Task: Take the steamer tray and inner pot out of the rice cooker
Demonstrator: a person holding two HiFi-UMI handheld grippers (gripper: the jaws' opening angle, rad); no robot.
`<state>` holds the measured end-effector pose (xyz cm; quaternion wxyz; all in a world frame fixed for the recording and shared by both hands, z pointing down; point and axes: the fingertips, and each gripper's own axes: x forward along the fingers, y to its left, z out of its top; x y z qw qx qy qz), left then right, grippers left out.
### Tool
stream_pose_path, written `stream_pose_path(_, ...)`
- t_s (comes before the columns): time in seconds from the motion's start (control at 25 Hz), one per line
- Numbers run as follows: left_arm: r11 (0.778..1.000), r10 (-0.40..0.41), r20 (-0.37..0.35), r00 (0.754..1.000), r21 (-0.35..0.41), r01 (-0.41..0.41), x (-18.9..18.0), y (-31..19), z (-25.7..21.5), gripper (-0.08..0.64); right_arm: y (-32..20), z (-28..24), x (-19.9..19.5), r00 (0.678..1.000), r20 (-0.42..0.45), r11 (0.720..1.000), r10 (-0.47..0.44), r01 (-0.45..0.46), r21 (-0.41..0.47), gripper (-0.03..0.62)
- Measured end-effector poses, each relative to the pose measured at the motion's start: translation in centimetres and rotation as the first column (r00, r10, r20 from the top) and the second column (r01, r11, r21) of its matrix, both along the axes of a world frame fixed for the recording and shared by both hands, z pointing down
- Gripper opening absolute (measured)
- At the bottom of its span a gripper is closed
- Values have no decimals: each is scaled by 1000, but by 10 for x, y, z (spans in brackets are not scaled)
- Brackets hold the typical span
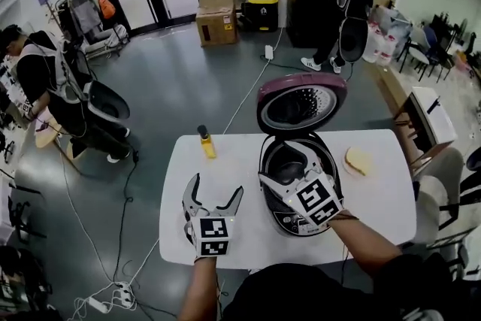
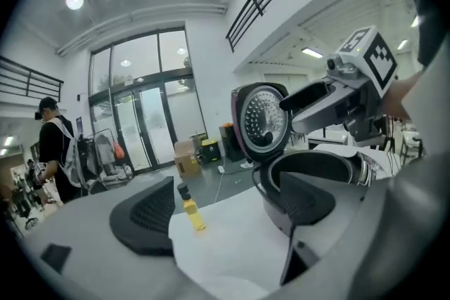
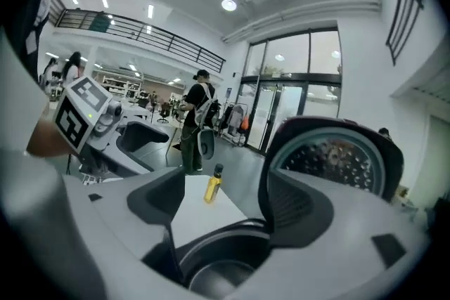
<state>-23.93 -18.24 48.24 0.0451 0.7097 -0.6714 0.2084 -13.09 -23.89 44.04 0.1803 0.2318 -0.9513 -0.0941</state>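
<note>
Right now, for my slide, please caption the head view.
Two open, empty grippers over a white table: left gripper beside the open rice cooker, right gripper above it.

Yellow bottle [image 1: 206, 144] upright on white table [image 1: 225, 178]; tan object [image 1: 358, 160] near right edge.

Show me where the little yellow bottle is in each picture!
Head view: yellow bottle just left of centre, on the white table.
Left gripper view: bottle low, left of centre.
Right gripper view: bottle just left of centre.
Landmark: rice cooker's open lid, right of the bottle in every view.
</note>
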Motion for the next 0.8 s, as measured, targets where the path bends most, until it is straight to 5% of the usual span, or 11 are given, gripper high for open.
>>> stream_pose_path(0.12,998,58,-58,997,-24,-60,36,-14,6,468,-14,7,43,997,23,990,73,-70,-123,351)
stream_pose_path(0.2,993,99,-184,978,-39,-108,59,-21,9,454,-22,11,69,992,47,972,115,-103,-209,351)
stream_pose_path(0.28,986,125,-362,924,-58,-156,77,-25,14,444,-27,16,93,985,81,948,152,-122,-295,351)
stream_pose_path(0.4,972,123,-584,802,-94,-218,96,-32,20,443,-36,23,128,967,140,888,214,-132,-441,351)
stream_pose_path(0.56,957,62,-786,615,-128,-261,113,-44,26,445,-51,39,170,931,187,745,315,-121,-656,351)
stream_pose_path(0.8,938,-69,-917,394,-194,-288,123,-50,49,449,-66,79,209,860,223,446,459,-6,-895,351)
